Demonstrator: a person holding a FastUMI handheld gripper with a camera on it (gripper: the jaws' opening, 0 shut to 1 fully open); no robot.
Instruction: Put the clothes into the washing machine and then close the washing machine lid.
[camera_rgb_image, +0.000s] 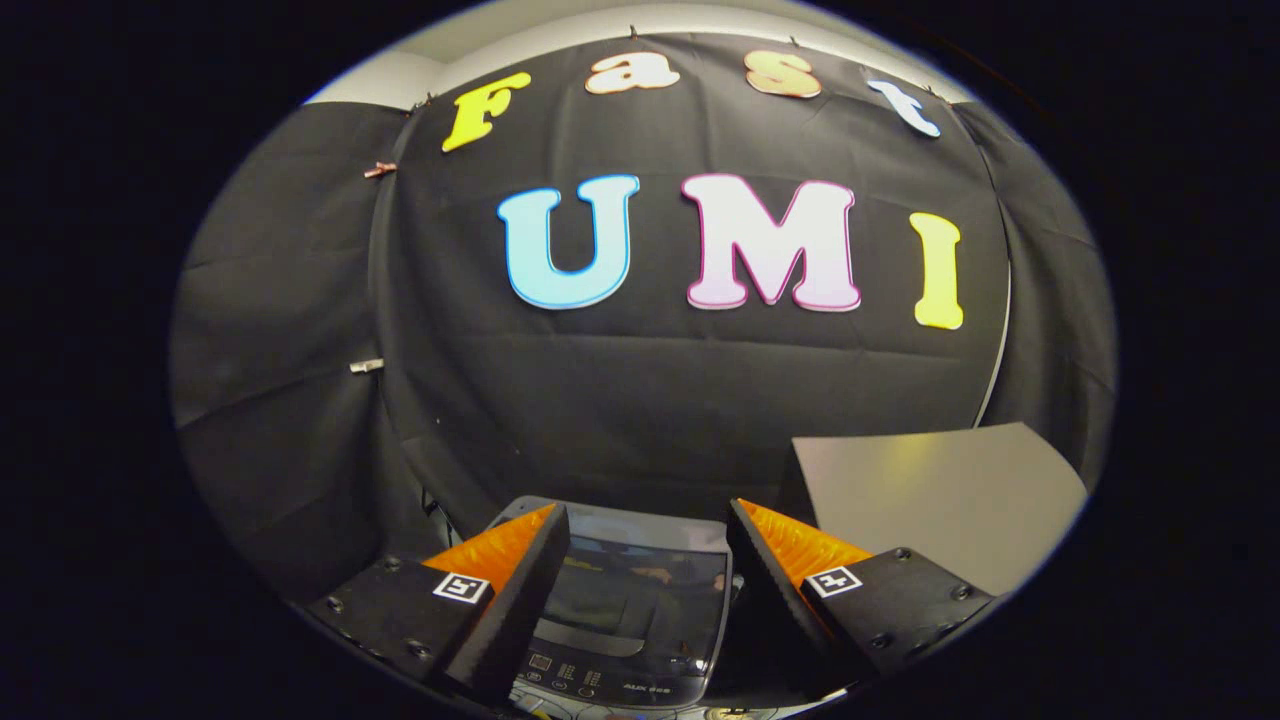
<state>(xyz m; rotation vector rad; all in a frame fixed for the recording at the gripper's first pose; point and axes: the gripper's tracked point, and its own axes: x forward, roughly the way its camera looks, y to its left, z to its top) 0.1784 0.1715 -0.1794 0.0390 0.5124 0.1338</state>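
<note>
While I hold the gripper (648, 525) with its jaws spread wide and gripping nothing, the washing machine (630, 610) sits between the fingers (lid (635, 590) down), beside a grey table (940, 490).

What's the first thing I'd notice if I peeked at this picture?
Probably the gripper, its jaws spread wide and holding nothing. Between and just beyond them sits the washing machine, its dark glass lid down flat. A grey table stands beside the machine, beyond one finger.
</note>
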